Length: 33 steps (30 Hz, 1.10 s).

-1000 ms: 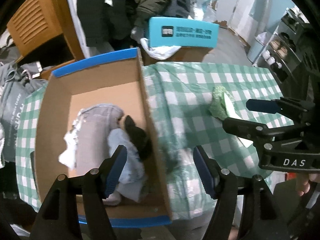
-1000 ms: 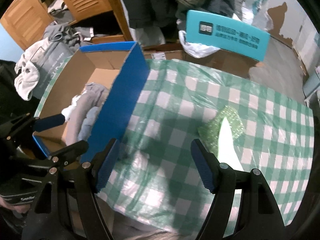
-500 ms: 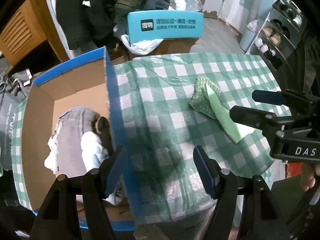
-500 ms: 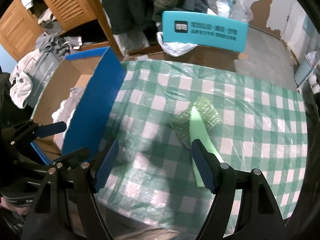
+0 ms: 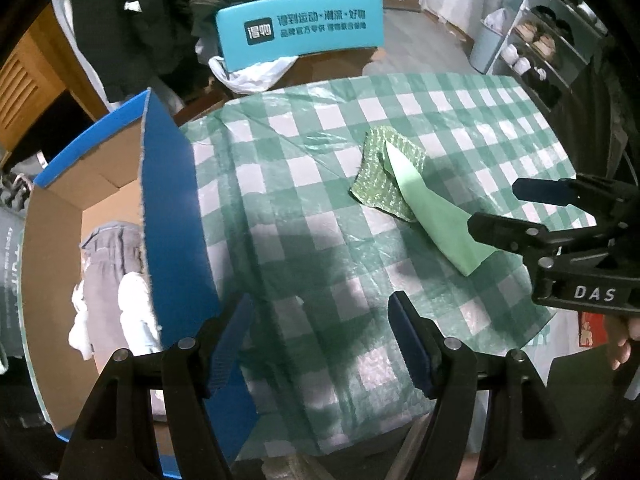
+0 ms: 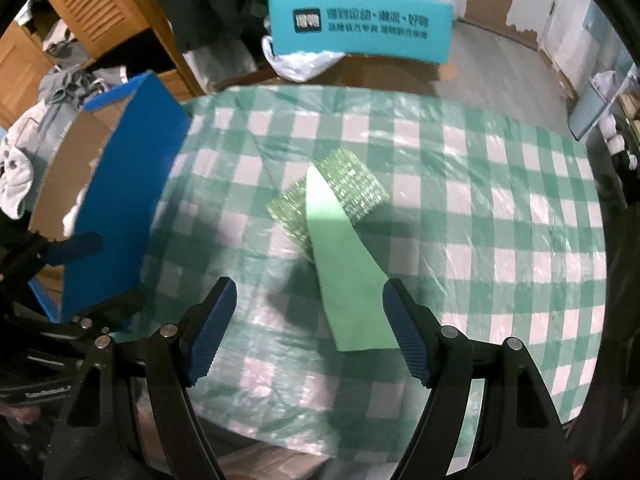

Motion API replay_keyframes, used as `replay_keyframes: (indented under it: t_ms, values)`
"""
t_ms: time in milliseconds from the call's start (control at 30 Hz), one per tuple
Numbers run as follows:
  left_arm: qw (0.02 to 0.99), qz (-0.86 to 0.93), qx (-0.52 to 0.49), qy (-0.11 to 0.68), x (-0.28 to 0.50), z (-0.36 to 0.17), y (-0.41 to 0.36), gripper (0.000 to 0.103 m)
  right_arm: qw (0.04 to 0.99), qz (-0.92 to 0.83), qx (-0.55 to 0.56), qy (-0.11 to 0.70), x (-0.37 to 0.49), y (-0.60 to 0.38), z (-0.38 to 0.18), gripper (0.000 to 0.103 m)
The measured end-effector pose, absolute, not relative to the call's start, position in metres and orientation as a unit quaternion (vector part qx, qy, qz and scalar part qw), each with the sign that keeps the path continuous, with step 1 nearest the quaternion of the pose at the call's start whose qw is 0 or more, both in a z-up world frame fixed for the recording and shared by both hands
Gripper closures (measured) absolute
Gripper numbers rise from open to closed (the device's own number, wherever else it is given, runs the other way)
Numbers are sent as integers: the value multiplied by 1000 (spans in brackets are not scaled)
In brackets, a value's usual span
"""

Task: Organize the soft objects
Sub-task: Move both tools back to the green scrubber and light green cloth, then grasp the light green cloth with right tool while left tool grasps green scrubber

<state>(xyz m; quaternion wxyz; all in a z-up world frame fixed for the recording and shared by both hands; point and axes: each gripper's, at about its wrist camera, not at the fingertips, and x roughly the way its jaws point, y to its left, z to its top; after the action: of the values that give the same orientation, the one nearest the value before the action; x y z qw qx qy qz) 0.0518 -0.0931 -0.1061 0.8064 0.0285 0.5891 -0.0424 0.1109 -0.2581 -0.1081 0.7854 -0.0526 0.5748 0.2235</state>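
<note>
A green scouring pad with a pale green paper sleeve [image 5: 404, 188] [image 6: 340, 216] lies on the green checked tablecloth [image 5: 304, 184] [image 6: 500, 208]. My left gripper [image 5: 322, 340] hangs open above the cloth, just right of the blue cardboard box [image 5: 172, 208] [image 6: 120, 200], with nothing between its fingers. My right gripper [image 6: 308, 332] [image 5: 516, 208] is open over the near end of the paper sleeve; its right finger [image 6: 404, 336] stands beside the sleeve's edge. Grey and white soft items [image 5: 116, 284] lie inside the box.
A teal chair back [image 5: 300, 30] [image 6: 360, 24] with a white plastic bag under it stands beyond the table. Dark coats [image 5: 160, 12] hang behind. Wooden louvred doors [image 6: 88, 8] at the left. Shelves with shoes [image 5: 536, 52] at the right.
Both grippers have moved right, away from the box and toward the scouring pad. The pad now sits nearer the centre of both views; the box has slid to the left edge.
</note>
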Motion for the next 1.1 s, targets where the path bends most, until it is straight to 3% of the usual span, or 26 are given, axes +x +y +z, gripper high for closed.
replay_keyframes:
  t_ms: [1100]
  values:
    - [770, -30, 2, 637, 87, -176, -102, 31, 758, 206, -99, 611, 136, -266, -210, 28]
